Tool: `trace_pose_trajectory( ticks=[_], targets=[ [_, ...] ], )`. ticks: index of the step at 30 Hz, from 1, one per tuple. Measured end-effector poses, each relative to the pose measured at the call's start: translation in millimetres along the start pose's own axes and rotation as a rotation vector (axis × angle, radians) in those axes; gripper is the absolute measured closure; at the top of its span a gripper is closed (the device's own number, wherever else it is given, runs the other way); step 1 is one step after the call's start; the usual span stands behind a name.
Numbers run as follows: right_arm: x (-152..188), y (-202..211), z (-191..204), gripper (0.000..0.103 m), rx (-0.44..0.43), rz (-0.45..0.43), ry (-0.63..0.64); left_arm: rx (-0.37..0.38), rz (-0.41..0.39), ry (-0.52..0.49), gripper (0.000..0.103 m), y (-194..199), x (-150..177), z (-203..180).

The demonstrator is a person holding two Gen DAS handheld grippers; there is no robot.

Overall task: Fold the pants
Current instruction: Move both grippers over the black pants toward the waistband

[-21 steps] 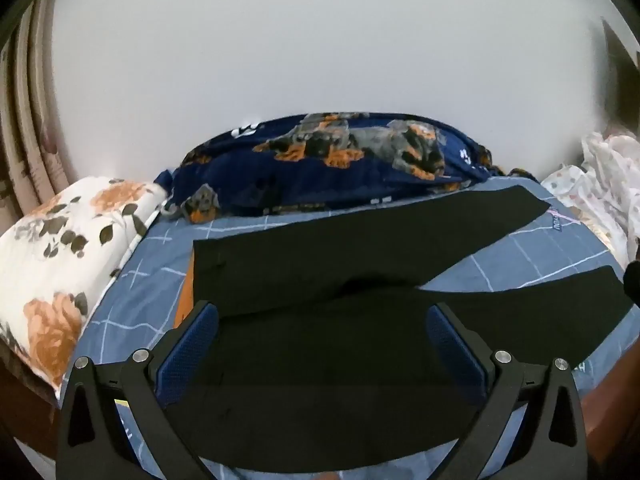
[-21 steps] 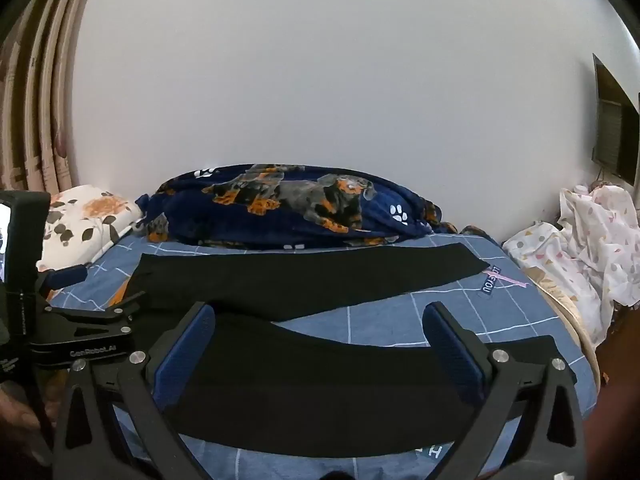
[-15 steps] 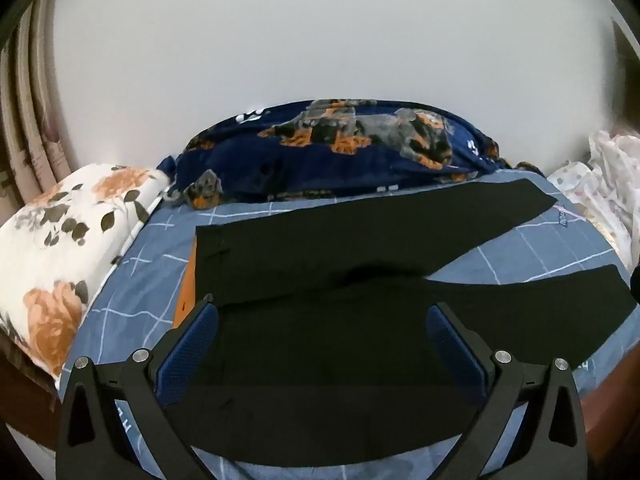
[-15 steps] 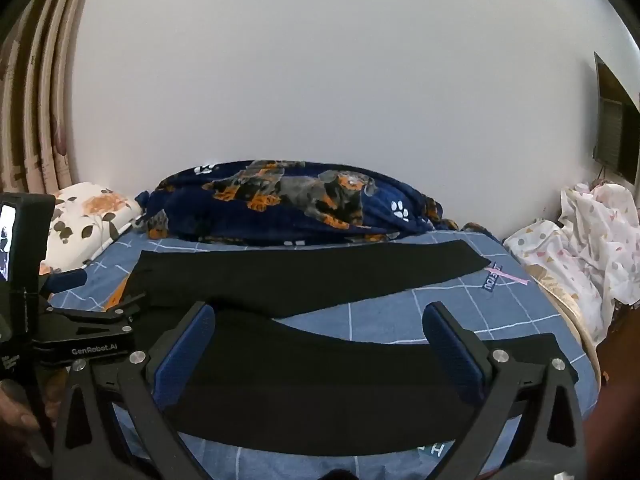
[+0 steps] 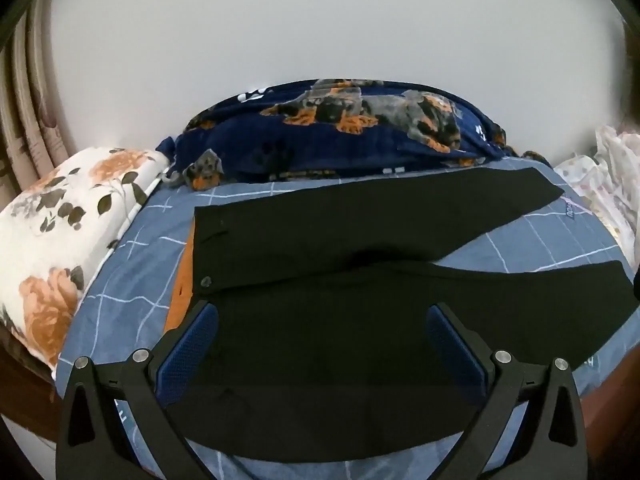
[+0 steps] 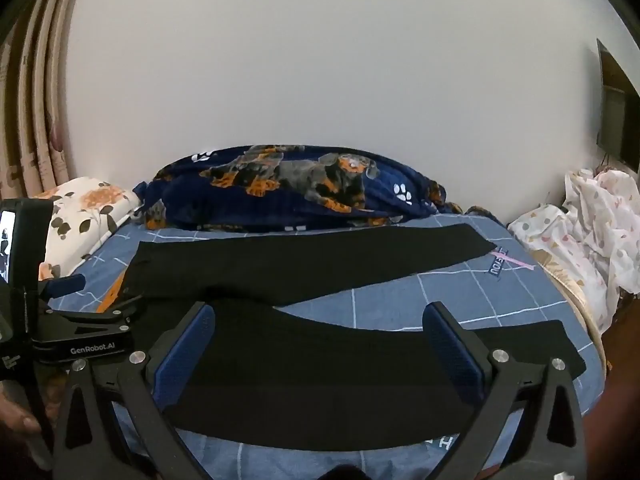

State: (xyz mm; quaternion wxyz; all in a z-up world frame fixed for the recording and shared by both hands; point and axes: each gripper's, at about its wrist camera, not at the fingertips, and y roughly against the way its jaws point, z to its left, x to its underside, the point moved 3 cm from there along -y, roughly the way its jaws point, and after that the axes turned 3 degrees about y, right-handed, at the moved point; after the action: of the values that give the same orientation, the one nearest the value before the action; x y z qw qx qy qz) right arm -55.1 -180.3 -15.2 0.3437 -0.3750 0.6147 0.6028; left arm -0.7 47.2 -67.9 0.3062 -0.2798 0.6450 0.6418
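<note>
The pants are black, matte, a smooth woven cloth lying flat and unfolded on the bed; the waistband, with a small button at its edge, is at the left, and the two long legs run off to the right, so the long axis lies left to right across both views; the far leg angles up toward the right end of the blanket, the near leg stays close to the front edge, and a wedge of sheet shows between them; an orange patch peeks out just beside the waistband; the sheet is blue with a thin white grid; the blanket is plush navy with orange and grey dogs and white paw prints, heaped against the plain wall; a white pillow with orange flowers sits at the left, and pale spotted cloth is bunched at the right; the left gripper hangs above the waist end, jaws spread wide, blue textured pads apart, grasping nothing; the right gripper hangs above the near leg, jaws likewise released and bare.
</note>
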Motion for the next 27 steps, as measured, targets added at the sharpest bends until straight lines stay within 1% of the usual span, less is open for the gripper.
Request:
trace_pose_trajectory(
  ticks=[4,10,13,15,19,21,23,25,26,27],
  targets=[
    [-2,-5,4,0.0,-0.002,0.009,0.002,-0.035,0.005,0.011,0.0,-7,-19,-10],
    [-3,-18,15,0.0,-0.013,0.03,0.02,-0.055,-0.01,0.013,0.0,-11,-26,-1],
    [-4,-27,21,0.0,-0.018,0.049,0.035,-0.05,-0.001,0.02,0.0,-17,-31,6],
    [-4,-34,24,0.0,-0.022,0.066,0.042,-0.018,0.012,0.038,0.0,-25,-37,12],
    [-1,-48,28,0.0,-0.037,0.1,0.042,-0.004,0.019,0.013,0.0,-46,-45,34],
    [0,-56,29,0.0,-0.043,0.115,0.04,-0.021,0.011,0.005,0.0,-58,-51,52],
    [0,-64,28,0.0,-0.048,0.131,0.036,-0.029,0.018,0.019,0.0,-73,-58,76],
    [2,-72,29,0.0,-0.053,0.144,0.03,0.013,0.061,0.036,0.001,-92,-64,98],
    [2,-76,28,0.0,-0.055,0.152,0.027,0.03,0.098,0.047,0.001,-105,-67,110],
    [4,-82,28,0.0,-0.06,0.165,0.021,0.032,0.138,0.064,0.001,-119,-70,123]
  ],
)
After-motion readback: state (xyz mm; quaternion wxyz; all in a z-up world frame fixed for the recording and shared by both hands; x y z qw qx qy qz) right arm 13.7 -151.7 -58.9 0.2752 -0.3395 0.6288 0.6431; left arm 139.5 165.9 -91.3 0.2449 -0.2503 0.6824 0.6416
